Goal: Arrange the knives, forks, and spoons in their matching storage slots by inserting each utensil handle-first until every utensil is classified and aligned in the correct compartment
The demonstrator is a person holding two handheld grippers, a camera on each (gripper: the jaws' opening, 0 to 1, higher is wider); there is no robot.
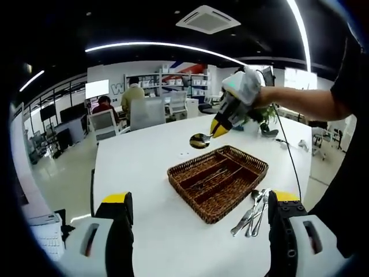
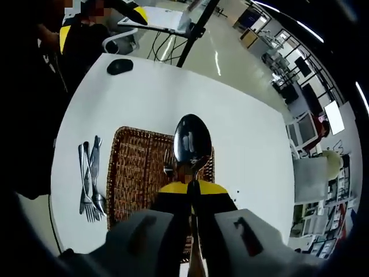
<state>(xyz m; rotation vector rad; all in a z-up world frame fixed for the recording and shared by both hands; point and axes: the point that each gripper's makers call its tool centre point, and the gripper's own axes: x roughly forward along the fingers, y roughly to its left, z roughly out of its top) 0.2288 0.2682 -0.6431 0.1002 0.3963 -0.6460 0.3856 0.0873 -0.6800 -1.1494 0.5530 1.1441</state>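
1. My right tongs (image 2: 192,186) are clamped on a spoon (image 2: 192,140), above the basket (image 2: 130,173).
2. Left tongs (image 1: 199,210) are apart, empty.
3. Stiff, probably slippery metal; grip mid-handle.
4. Loose cutlery (image 1: 252,212) lies on the tabletop (image 1: 144,167).

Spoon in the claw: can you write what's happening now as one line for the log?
right claw: shut on spoon, above wicker tray | left claw: open, holding nothing | loose cutlery: on table beside tray

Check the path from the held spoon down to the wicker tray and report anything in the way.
Nothing visible blocks it. The right gripper holds the spoon above the wicker tray; open air lies between them.
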